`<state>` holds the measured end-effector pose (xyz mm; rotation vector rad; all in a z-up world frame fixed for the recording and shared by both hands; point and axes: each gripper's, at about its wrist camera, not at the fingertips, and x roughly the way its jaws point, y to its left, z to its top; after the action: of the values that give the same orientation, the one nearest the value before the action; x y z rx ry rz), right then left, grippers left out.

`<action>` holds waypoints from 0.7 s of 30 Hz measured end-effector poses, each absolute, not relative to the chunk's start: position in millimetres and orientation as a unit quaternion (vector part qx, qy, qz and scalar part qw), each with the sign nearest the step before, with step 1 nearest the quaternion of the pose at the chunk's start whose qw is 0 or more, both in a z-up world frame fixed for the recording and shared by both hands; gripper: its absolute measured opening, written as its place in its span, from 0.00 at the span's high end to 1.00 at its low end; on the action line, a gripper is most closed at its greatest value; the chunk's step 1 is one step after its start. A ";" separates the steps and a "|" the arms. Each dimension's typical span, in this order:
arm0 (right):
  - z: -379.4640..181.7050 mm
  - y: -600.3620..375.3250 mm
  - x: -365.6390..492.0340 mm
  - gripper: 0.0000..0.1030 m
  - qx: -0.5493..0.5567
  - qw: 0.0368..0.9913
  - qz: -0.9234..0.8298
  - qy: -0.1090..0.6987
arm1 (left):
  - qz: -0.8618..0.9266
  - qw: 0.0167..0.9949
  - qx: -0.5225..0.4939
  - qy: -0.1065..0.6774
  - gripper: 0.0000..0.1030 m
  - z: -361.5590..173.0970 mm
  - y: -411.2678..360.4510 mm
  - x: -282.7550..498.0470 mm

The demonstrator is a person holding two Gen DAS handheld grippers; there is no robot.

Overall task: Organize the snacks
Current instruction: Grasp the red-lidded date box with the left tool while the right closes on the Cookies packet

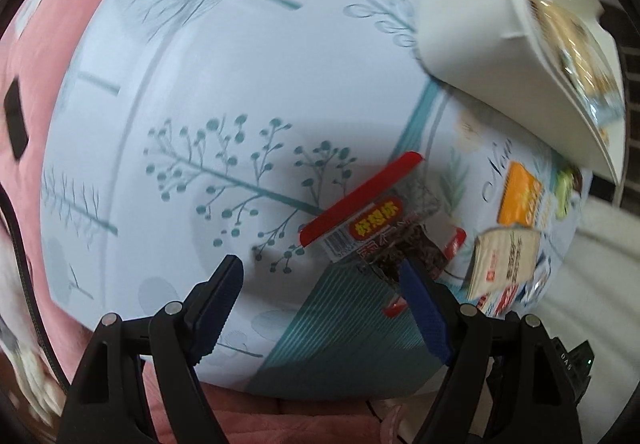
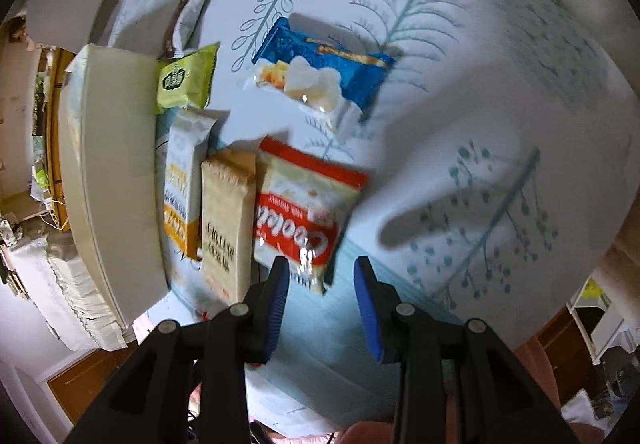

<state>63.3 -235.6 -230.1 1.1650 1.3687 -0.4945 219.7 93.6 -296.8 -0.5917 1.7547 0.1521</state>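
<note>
Leaf-print counter (image 2: 460,92), snacks lined up beside a white bin (image 2: 116,180).
Left claw (image 1: 322,284) gapes wide over a red-edged packet (image 1: 360,204), empty; right claw (image 2: 322,280) half-open, empty, above the red cookie pack (image 2: 308,204).

- The left gripper (image 1: 320,284) pointed down at a pale tablecloth (image 1: 240,84) printed with teal branches, jaws wide apart.
- A red-edged snack packet (image 1: 368,212) lay just ahead, by the right-hand finger (image 1: 424,308).
- A white bin (image 1: 480,24) stood beyond, tilted in view.
</note>
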 end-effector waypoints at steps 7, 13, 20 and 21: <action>-240.2 -245.5 91.8 0.50 0.468 0.584 -0.225 0.624 | 0.113 0.582 -0.298 0.748 0.23 -306.3 84.8 218.9; -237.7 -241.4 115.3 0.48 0.422 0.588 -0.238 0.648 | 0.136 0.576 -0.310 0.744 0.23 -311.6 74.0 221.9; -238.7 -225.9 136.7 0.30 0.384 0.585 -0.257 0.667 | 0.157 0.574 -0.311 0.741 0.23 -312.9 61.3 231.1; -239.3 -222.3 139.2 0.27 0.377 0.585 -0.258 0.670 | 0.160 0.573 -0.311 0.741 0.23 -312.9 60.0 231.0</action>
<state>139.2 -222.3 -239.3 0.8789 1.5629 -0.6011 231.0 60.0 -312.9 -0.7288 1.7380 0.3748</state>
